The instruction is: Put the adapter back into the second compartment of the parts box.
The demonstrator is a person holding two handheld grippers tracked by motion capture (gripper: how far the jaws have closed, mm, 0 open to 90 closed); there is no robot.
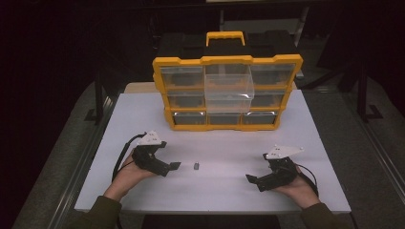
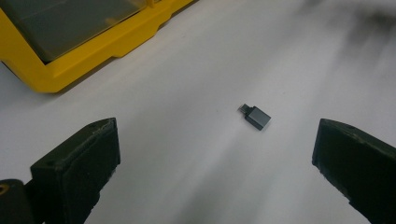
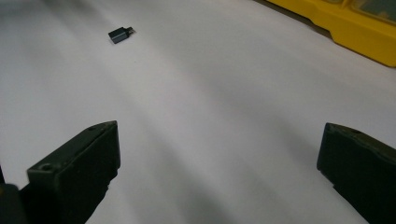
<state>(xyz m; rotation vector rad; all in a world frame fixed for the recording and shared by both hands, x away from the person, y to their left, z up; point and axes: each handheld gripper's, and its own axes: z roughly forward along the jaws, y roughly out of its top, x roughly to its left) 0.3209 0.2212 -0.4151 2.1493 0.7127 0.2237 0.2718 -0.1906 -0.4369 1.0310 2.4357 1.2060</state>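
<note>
Between both wide-open tools, the small dark adapter [image 1: 196, 166] lies flat, its long axis running toward the yellow organizer [image 1: 227, 93].

A dim workshop: yellow parts organizer [image 1: 227, 93] on a white worktable [image 1: 215, 191].

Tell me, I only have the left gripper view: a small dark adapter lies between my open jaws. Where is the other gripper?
Observer: The right gripper rests low on the white table, off to the adapter's right, jaws open and empty.
Operator: Is any drawer of the yellow organizer open?
Observer: Yes, the clear middle drawer is pulled out toward you.
Operator: Which gripper is nearer the adapter?
Observer: The left gripper, clearly.
</note>
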